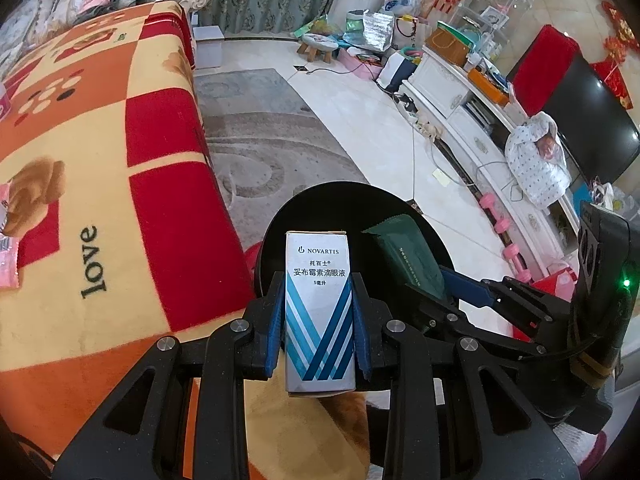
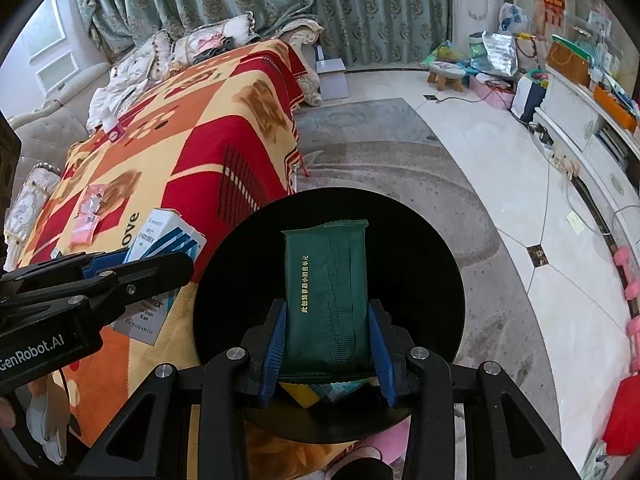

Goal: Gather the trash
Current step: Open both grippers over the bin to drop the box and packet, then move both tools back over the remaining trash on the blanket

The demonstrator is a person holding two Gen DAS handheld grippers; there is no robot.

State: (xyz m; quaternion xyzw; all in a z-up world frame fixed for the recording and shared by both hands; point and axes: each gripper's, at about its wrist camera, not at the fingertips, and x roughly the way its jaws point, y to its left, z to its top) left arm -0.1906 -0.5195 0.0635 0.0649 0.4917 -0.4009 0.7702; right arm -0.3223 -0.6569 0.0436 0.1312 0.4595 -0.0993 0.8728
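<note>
Holding, left gripper point(image 1: 319, 312): jaws narrowed on the sides of the eye-drop box point(image 1: 320, 312), which stands upright between the blue pads point(image 1: 273, 332), its top over the near rim of the black bin point(image 1: 280, 216).
Holding, right gripper point(image 2: 327, 340): jaws clamped on the lower half of the green packet point(image 2: 328, 300); its free upper end lies squarely over the black bin's mouth.
Reason for pose: both pieces of trash appear to be carried tilted downward above the black bin, presumably for dropping in.
Black bin: round, dark inside, just beside the blanket-covered surface point(image 1: 100, 184), on the carpet point(image 1: 256, 136).
Left of the black bin: pink wrappers point(image 2: 90, 216) remain on the blanket, probably uncollected trash.
Beyond the black bin: carpet, then pale floor tiles point(image 1: 360, 112) and curtains point(image 2: 240, 0).
</note>
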